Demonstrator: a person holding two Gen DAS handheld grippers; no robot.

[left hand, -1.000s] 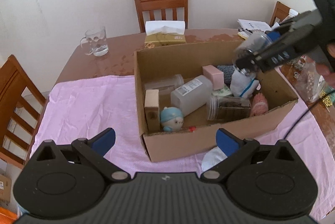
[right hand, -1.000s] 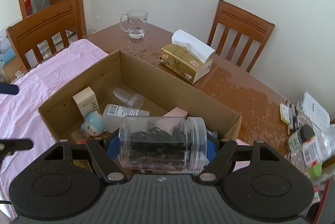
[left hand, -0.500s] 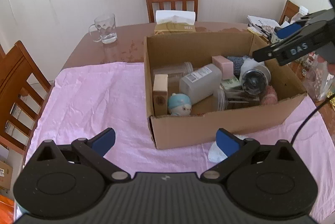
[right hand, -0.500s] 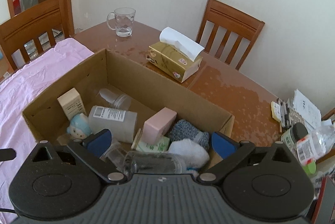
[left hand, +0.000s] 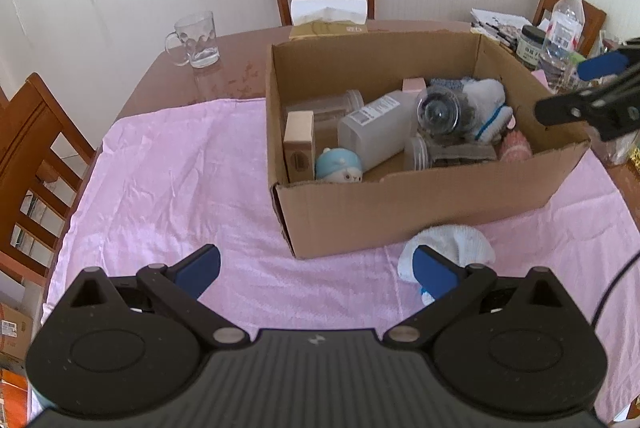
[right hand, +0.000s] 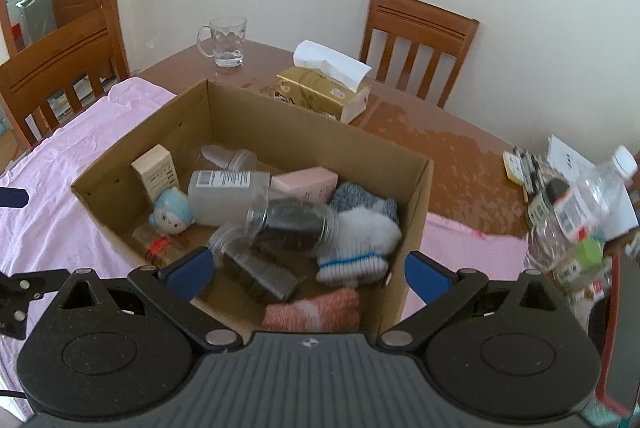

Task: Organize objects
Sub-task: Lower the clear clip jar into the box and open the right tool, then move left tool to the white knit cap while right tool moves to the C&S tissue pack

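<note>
Box filling, both tongs empty; one white sock yet to go in.

The clear jar (right hand: 294, 224) lies on its side inside the cardboard box (left hand: 420, 204), resting across the frosted bottle (right hand: 228, 194) and a white sock with a blue stripe (right hand: 360, 240). Right tongs (right hand: 306, 274) stand wide apart over the box's near corner, nothing between the pads. Left tongs (left hand: 316, 270) are equally spread and empty, low over the pink cloth (left hand: 168, 188) on the worktop. A loose white sock (left hand: 448, 244) lies on the cloth just outside the box's front wall, beside the left tongs' right pad. Likely next: left tongs shift right, straddle that sock, pinch the soft bulk, lift over the wall.
</note>
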